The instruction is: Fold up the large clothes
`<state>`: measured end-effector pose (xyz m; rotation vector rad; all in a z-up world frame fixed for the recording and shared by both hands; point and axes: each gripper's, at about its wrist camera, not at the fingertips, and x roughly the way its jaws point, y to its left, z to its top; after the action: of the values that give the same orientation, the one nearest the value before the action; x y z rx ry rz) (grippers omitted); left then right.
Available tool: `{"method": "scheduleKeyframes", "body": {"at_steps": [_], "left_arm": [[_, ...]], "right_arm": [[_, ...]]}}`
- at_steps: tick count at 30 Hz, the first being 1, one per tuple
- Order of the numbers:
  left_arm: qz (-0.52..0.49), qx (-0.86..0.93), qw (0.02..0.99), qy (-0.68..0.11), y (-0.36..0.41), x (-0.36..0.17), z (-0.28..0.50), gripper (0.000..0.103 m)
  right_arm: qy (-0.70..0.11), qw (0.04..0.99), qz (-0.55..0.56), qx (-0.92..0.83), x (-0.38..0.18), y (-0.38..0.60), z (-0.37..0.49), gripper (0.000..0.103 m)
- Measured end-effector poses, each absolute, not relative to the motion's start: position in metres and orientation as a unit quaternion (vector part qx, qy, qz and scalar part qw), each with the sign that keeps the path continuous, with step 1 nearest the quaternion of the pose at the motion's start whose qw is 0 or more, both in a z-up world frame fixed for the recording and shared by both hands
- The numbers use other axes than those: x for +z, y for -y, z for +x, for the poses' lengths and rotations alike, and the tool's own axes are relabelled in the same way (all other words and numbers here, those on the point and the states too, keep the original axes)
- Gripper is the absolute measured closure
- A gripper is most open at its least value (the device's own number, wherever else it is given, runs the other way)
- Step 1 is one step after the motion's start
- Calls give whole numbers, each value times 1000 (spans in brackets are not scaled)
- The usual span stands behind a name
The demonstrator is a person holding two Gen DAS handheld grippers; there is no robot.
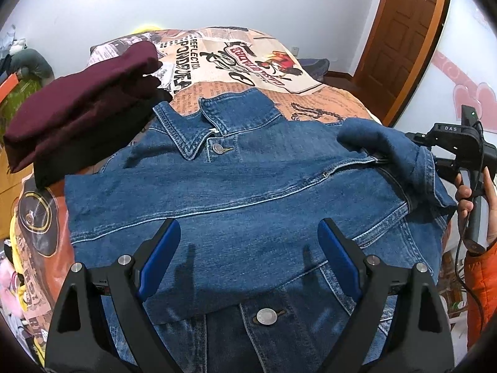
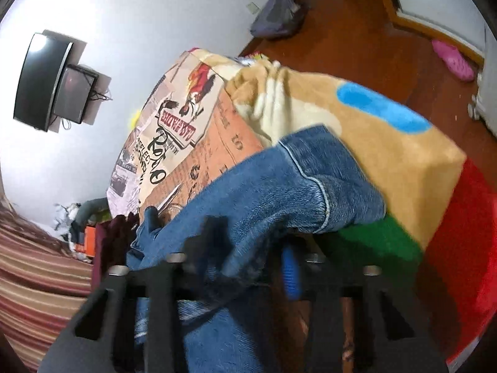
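A blue denim jacket (image 1: 236, 183) lies front-up on the printed bedspread (image 1: 248, 62), collar at the far side, one sleeve folded across its chest. My left gripper (image 1: 248, 242) is open and empty, just above the jacket's lower front. My right gripper (image 2: 248, 248) is shut on the jacket's right sleeve (image 2: 279, 192), which drapes over its fingers and hides the tips. In the left wrist view the right gripper's body (image 1: 456, 152) sits at the jacket's right edge, by the raised sleeve (image 1: 382, 143).
A folded maroon garment (image 1: 80, 102) lies on a black one (image 1: 102, 152) at the bed's far left. A colourful fleece blanket (image 2: 388, 143) covers the bed's edge. Wooden floor (image 2: 357, 25), a door (image 1: 403, 37) and a wall TV (image 2: 40, 80) surround the bed.
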<state>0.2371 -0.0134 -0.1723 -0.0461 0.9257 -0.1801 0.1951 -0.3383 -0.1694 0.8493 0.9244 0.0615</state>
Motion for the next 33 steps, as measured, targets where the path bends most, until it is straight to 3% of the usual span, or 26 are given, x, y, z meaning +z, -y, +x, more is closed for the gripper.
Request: {"method": "scheduleKeyframes", "body": {"at_steps": [8,20,25,33], "left_arm": [[-20,-85,896,-434,7,-168,231,13],[-34,-69,922,-379,-24,-130,207,13],[-34,-49,932,-356,-44,-115,190,13],[-43,-17,934,-355,-78,-115,173,13]], "right_arm": [[-379,880,287,17,-110,317,182,92],[-311,920,164,175,-7,198,169,93],[-337,903,112,243,-12,134,172,93],[-488,814,28,313,-106,45,181,93]]}}
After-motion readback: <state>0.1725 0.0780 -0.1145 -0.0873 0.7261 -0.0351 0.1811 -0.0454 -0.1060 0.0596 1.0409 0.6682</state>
